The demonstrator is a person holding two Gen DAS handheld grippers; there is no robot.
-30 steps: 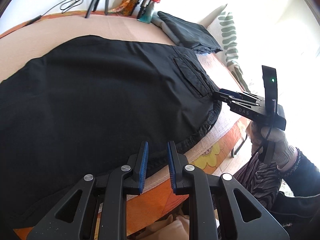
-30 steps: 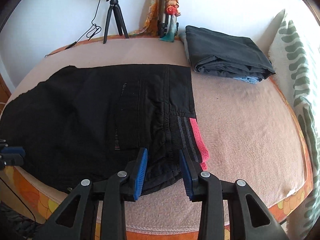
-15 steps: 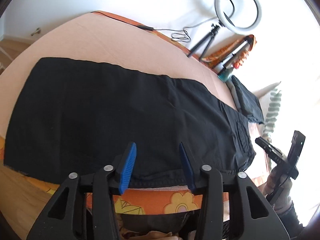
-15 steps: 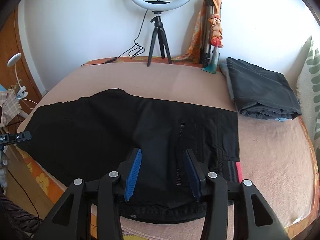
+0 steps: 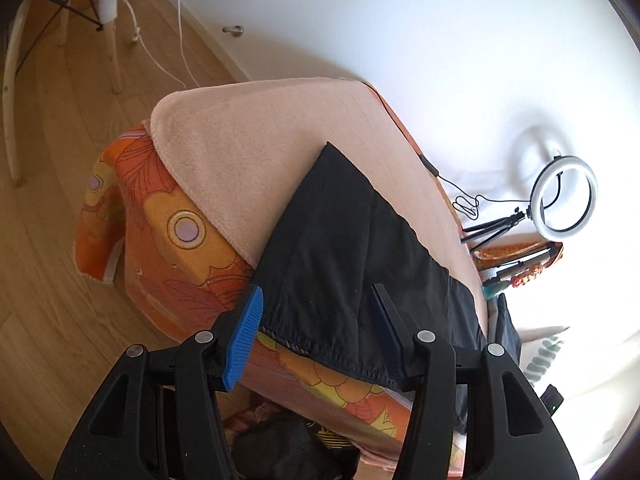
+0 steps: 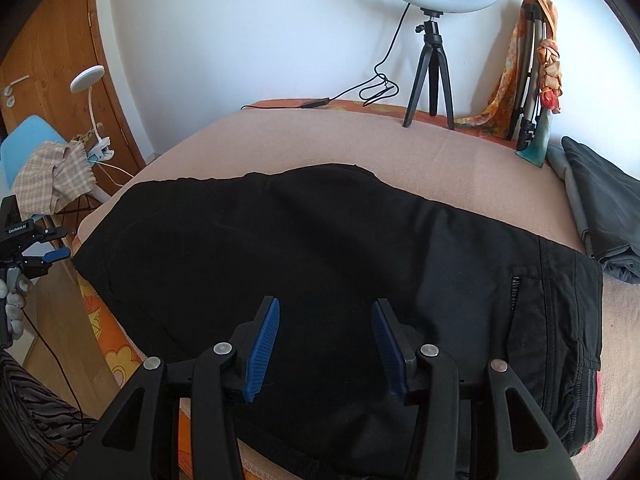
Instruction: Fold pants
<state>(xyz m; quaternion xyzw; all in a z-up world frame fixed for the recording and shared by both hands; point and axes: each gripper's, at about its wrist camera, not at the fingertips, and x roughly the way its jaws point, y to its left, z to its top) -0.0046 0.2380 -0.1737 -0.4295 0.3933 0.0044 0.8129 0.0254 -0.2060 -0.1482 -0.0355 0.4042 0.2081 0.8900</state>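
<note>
Swinging away from the waistband, the left gripper (image 5: 316, 330) is now hanging over the hem end of the black pants (image 6: 320, 264), where a second ago it was beside the pocket at the waist. Its jaws, nearly closed then, are now standing about half apart with nothing pinched; the hem is merely showing between them, draped over the edge of the bed (image 5: 248, 136). The right gripper (image 6: 326, 346) is likewise pulling back from the pink-striped waistband (image 6: 596, 404) toward the middle of the near edge, and its jaws are opening, with black cloth below them but no hold on it. The pants are lying flat across the pink blanket, folded lengthwise with one leg over the other, waist on the right and hems on the left, just short of the folded grey garment (image 6: 608, 208). The lengthwise fold appears done, though the dark cloth is hiding its layers, and both grippers are lining up for the crosswise fold: the left one is placed to take the hem and carry it toward the waist
</note>
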